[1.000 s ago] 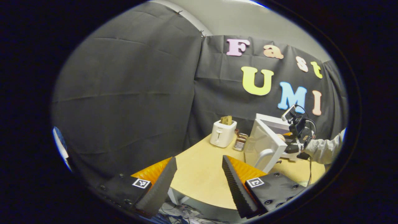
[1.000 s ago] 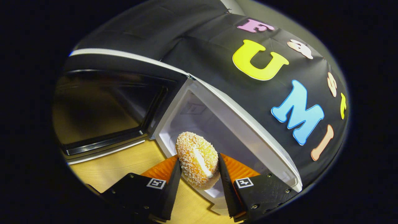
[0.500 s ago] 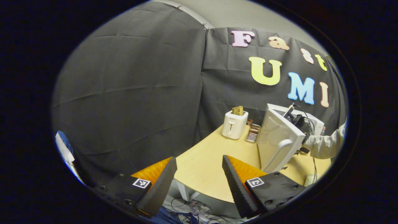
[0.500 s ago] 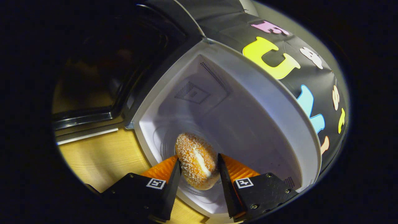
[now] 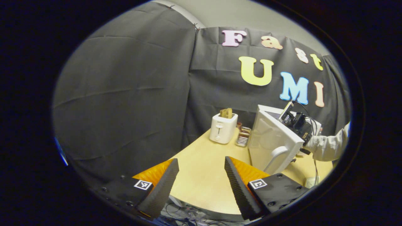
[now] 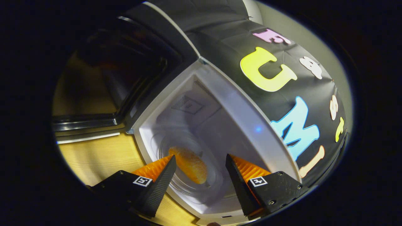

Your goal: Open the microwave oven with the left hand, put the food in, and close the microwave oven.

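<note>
In the right gripper view the white microwave (image 6: 241, 116) stands open, its dark door (image 6: 103, 88) swung out to the left. A round sugared bun (image 6: 188, 164) lies on the glass turntable inside, blurred. My right gripper (image 6: 199, 171) is open just in front of it, with the fingers apart from the bun. In the left gripper view my left gripper (image 5: 201, 175) hangs open and empty over the table's near edge. Far off to the right stand the microwave's open door (image 5: 273, 141) with its curved handle, and behind it the right gripper (image 5: 296, 122) held by a grey sleeve (image 5: 328, 146).
A white toaster (image 5: 222, 127) with a slice in it stands at the back of the light wood table (image 5: 204, 175). A small metal rack (image 5: 243, 138) sits between toaster and microwave. Cables lie below the table's front edge.
My right gripper opened and let go of the bun, which now lies on the turntable. The left gripper view swung slightly, its fingers staying open.
</note>
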Demonstrator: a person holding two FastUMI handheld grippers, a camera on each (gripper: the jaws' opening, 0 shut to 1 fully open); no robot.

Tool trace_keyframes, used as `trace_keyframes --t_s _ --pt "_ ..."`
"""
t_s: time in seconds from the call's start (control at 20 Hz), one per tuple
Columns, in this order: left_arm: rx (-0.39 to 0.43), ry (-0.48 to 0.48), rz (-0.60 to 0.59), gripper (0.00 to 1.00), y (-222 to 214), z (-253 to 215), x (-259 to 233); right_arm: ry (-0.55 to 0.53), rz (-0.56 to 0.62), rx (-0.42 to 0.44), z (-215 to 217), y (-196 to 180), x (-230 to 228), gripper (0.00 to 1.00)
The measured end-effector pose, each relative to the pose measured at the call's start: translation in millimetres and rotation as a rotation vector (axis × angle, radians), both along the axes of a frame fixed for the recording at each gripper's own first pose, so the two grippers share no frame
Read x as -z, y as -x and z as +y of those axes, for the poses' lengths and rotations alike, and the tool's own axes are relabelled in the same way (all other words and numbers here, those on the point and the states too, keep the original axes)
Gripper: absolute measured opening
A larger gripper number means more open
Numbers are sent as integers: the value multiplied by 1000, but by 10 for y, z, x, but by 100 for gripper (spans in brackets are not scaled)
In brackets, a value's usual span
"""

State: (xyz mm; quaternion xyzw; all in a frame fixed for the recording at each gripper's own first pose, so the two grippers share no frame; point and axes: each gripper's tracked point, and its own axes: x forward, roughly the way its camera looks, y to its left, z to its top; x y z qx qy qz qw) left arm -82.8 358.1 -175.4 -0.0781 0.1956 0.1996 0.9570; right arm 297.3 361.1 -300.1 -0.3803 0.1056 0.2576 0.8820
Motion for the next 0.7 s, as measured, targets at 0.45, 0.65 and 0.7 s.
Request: trace_keyframes --t_s 0.45,0.65,0.7 --pt "126 17 -62 95 -825 -432 -2 -261 -21 58 -576 593 -1164 96" --pt "148 -10 -63 96 -1000 -531 99 -395 -25 136 -1042 799 -1688 97" --pt "148 -15 -56 94 -1036 -528 145 -443 -28 158 -1170 873 -1844 97"
